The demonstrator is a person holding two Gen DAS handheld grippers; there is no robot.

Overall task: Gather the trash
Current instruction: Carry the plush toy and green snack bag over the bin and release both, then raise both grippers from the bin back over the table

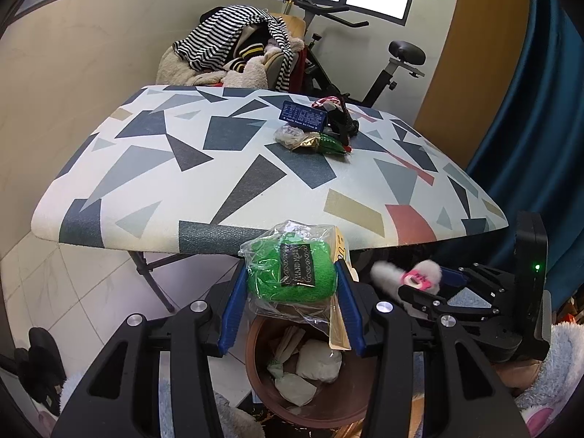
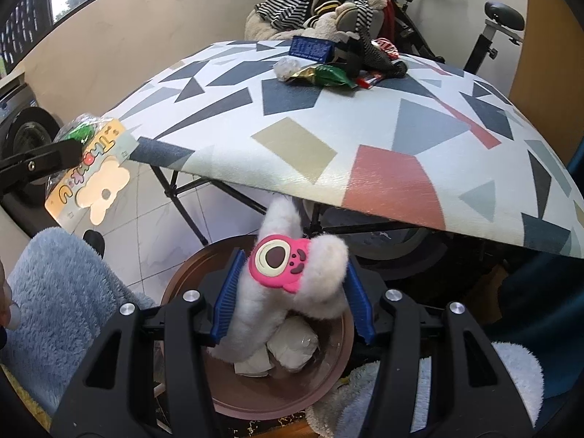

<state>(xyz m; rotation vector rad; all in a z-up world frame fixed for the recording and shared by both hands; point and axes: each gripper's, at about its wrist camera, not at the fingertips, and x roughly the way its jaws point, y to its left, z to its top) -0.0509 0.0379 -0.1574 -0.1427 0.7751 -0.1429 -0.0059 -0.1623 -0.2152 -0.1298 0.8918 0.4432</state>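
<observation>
My left gripper (image 1: 292, 273) is shut on a clear bag with a green knitted item (image 1: 292, 270) and holds it above the brown trash bin (image 1: 255, 357), which holds crumpled white paper. The bag also shows at the left of the right wrist view (image 2: 87, 168). My right gripper (image 2: 292, 284) is shut on a white fluffy clip with a pink bear charm (image 2: 281, 262), over the same bin (image 2: 182, 284). The right gripper also shows in the left wrist view (image 1: 423, 284). More trash lies on the patterned table (image 1: 219, 168): a blue box (image 1: 303, 115), a green and gold wrapper (image 1: 325, 142), a clear wad (image 1: 288, 135).
The table's near edge (image 2: 328, 197) overhangs the bin, with folding legs (image 1: 153, 273) beneath. A chair heaped with clothes (image 1: 237, 47) and an exercise bike (image 1: 383, 65) stand behind. A blue curtain (image 1: 529, 146) hangs right. Fluffy blue fabric (image 2: 62, 292) lies beside the bin.
</observation>
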